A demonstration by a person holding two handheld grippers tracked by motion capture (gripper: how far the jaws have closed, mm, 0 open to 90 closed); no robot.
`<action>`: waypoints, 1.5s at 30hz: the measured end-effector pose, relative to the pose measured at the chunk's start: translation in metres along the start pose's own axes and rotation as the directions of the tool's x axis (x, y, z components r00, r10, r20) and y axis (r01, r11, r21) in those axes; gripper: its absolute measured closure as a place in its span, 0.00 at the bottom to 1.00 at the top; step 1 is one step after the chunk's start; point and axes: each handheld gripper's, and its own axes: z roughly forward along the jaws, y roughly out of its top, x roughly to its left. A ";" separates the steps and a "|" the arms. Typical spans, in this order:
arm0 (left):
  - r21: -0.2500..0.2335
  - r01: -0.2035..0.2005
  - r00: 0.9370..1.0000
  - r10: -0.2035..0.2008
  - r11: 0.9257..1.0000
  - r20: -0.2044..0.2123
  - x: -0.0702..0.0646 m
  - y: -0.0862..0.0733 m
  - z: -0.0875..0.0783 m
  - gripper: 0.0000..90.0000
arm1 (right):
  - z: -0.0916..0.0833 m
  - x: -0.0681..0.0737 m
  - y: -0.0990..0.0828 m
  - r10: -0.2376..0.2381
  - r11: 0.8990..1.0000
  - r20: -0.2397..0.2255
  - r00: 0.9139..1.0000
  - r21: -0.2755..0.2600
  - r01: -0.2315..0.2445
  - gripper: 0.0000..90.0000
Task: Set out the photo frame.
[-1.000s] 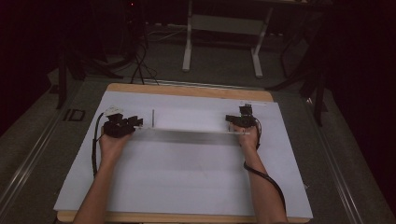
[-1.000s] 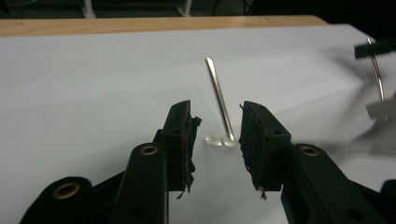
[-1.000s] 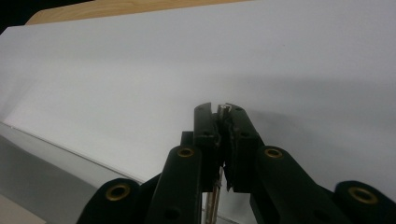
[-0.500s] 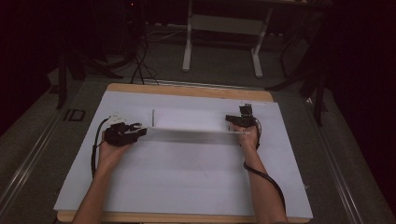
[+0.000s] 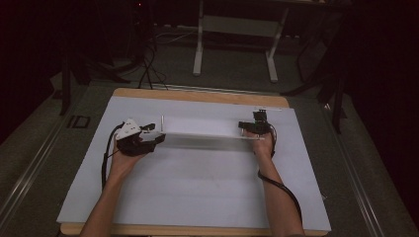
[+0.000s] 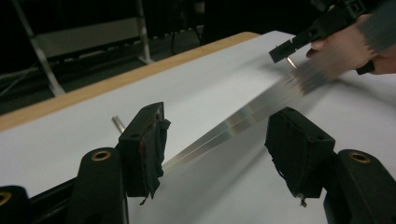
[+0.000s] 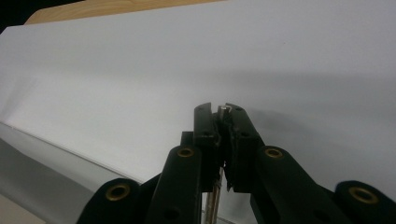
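A long pale, glossy sheet (image 5: 207,127) lies across the white table cover, with a thin metal rod (image 5: 162,122) at its left end. In the left gripper view its shiny edge (image 6: 233,125) runs away toward the other hand, and the rod's tip (image 6: 118,124) shows behind the left pad. My left gripper (image 5: 156,138) (image 6: 224,140) is open. Its jaws have just been opening, and the sheet's edge passes between them without the pads pressing on it. My right gripper (image 5: 257,124) (image 7: 223,113) is shut on a thin metal rod (image 7: 224,109) at the sheet's right end.
The white cover (image 5: 197,187) spreads over a wooden tabletop (image 5: 197,96), and the person's forearms lie on it. Beyond the far edge stand a metal frame's legs (image 5: 198,49) and loose cables (image 5: 146,64) on a dark floor.
My left gripper has shifted a little to the right and toward the person, and its jaws stand wider apart. The right gripper and the sheet have kept still.
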 end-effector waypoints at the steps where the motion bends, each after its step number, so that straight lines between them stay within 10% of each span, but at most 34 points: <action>1: -0.010 0.004 1.000 -0.004 1.000 0.011 -0.001 0.000 0.001 0.45 | 0.000 0.000 0.000 0.002 1.000 -0.001 1.000 0.001 -0.002 0.94; 25: -0.035 0.019 1.000 -0.019 0.999 0.008 0.003 0.000 0.004 0.46 | -0.004 -0.012 -0.003 0.003 1.000 -0.007 1.000 0.007 -0.003 0.66; 45: -0.038 0.026 1.000 -0.026 0.999 -0.011 0.004 0.003 0.006 0.46 | -0.023 -0.013 0.004 -0.080 0.997 -0.015 0.997 -0.001 0.080 0.67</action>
